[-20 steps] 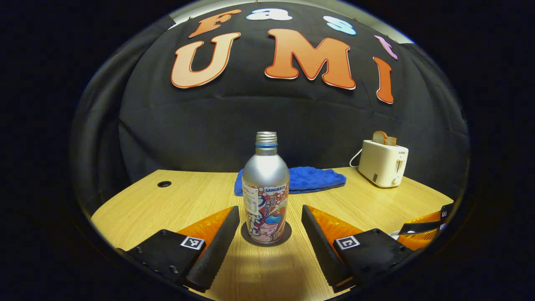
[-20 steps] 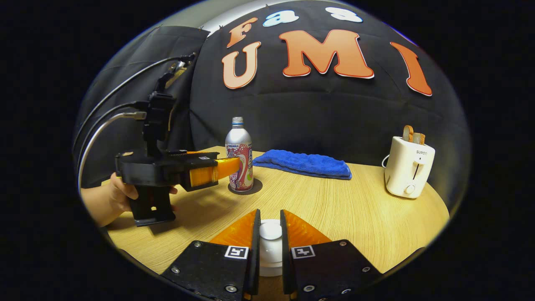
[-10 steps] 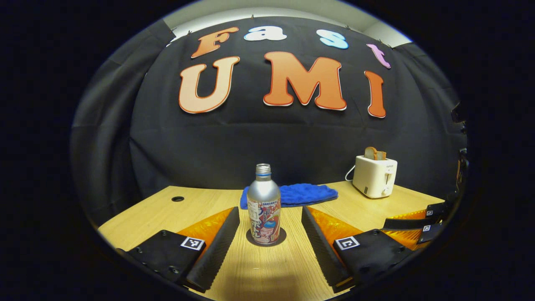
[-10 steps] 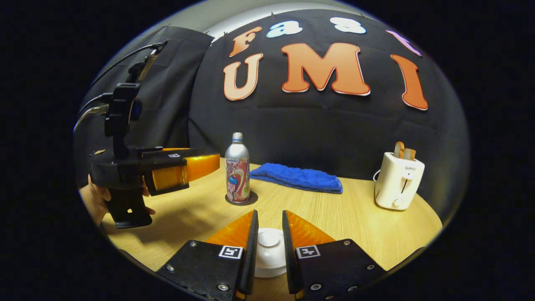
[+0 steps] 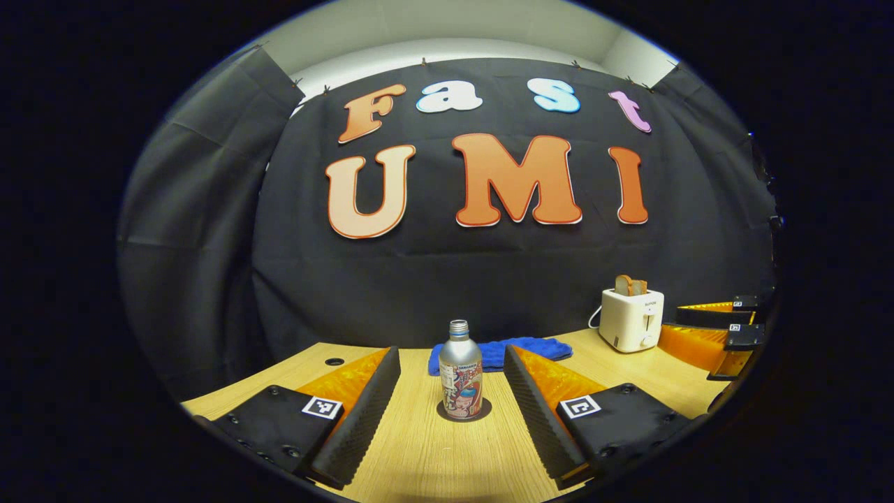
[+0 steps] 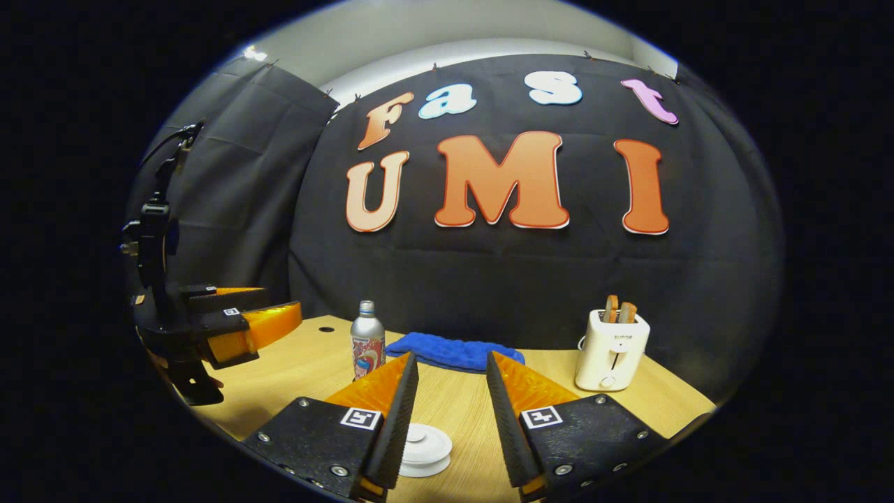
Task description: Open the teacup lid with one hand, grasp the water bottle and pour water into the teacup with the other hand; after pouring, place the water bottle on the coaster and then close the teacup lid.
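Note:
A silver water bottle (image 5: pixel 461 381) with a printed label stands upright on a dark round coaster (image 5: pixel 482 413) on the wooden table. My left gripper (image 5: pixel 450 356) is open, drawn back from the bottle, its fingers framing it from a distance. In the right gripper view the bottle (image 6: pixel 367 341) stands left of centre, with the left gripper (image 6: pixel 290 314) further left. The white teacup lid (image 6: pixel 422 447) with its knob lies below my right gripper (image 6: pixel 452 363), which is open and touches nothing. The cup body under the lid is hidden. The right gripper (image 5: pixel 688 323) also shows at the right edge of the left gripper view.
A white toaster (image 6: pixel 611 349) holding bread slices stands at the back right. A folded blue cloth (image 6: pixel 454 353) lies behind the bottle near the wall. A small round hole (image 5: pixel 334 362) sits in the table (image 5: pixel 419 454) at the back left.
My right gripper opened, let go of the lid knob and drew back and up. My left gripper pulled further away from the bottle, which stayed on the coaster.

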Action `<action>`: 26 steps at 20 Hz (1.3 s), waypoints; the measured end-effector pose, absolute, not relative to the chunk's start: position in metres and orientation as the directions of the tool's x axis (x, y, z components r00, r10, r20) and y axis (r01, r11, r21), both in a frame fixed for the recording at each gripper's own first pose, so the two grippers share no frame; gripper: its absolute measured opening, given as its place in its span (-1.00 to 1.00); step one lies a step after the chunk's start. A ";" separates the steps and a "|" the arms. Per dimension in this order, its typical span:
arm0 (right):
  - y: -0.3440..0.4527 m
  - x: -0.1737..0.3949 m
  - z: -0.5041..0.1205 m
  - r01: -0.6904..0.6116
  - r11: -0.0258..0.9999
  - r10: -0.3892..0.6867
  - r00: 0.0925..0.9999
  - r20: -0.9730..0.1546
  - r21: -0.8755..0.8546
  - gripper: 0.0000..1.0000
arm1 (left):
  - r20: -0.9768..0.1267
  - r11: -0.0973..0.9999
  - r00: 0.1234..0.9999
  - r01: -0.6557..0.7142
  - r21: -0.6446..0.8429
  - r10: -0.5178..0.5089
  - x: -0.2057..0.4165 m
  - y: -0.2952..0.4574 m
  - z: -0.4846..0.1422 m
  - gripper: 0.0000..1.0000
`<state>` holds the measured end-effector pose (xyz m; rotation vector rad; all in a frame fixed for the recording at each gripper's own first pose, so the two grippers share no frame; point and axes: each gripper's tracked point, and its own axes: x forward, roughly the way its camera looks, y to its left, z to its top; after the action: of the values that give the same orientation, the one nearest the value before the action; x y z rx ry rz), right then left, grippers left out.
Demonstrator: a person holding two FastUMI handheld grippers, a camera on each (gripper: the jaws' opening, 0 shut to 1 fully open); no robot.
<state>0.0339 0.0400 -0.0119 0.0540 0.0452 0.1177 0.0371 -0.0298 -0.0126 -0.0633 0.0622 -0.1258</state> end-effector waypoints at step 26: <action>-0.004 0.006 0.011 -0.005 1.000 0.003 0.999 0.049 0.021 0.56 | -0.020 0.997 0.998 0.056 -0.059 -0.057 -0.009 -0.013 0.002 0.95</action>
<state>0.0062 -0.0042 0.0111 0.0209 -0.0492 0.0040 -0.0089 -0.0135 0.0019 -0.0588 0.0217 -0.0568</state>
